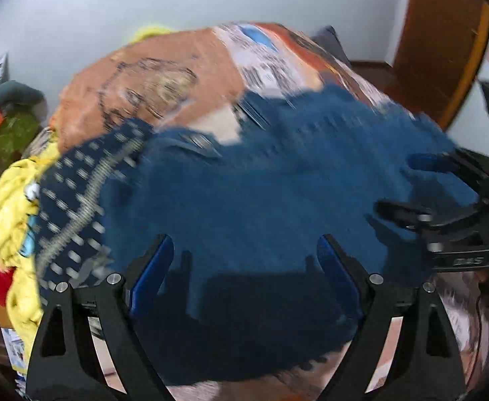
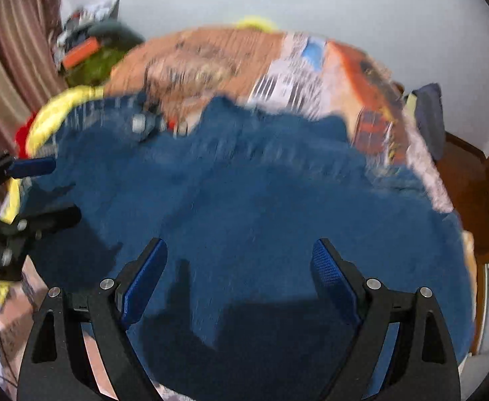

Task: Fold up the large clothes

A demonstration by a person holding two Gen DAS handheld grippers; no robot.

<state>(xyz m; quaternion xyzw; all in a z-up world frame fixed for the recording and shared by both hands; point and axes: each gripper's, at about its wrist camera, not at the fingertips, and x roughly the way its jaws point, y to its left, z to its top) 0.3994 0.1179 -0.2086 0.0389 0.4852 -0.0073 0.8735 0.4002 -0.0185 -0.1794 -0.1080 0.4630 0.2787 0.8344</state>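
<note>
Left wrist: left claw (image 1: pixel 244 264) wide over blue garment (image 1: pixel 261 183); right claw (image 2: pixel 239 267) wide, empty.

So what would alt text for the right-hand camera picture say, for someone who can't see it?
A blurred fisheye view looks down past the open right gripper, holding nothing, onto a large blue garment spread over a bed with an orange printed cover. The left gripper, also open, shows at the left edge, with yellow cloth beyond it.
</note>
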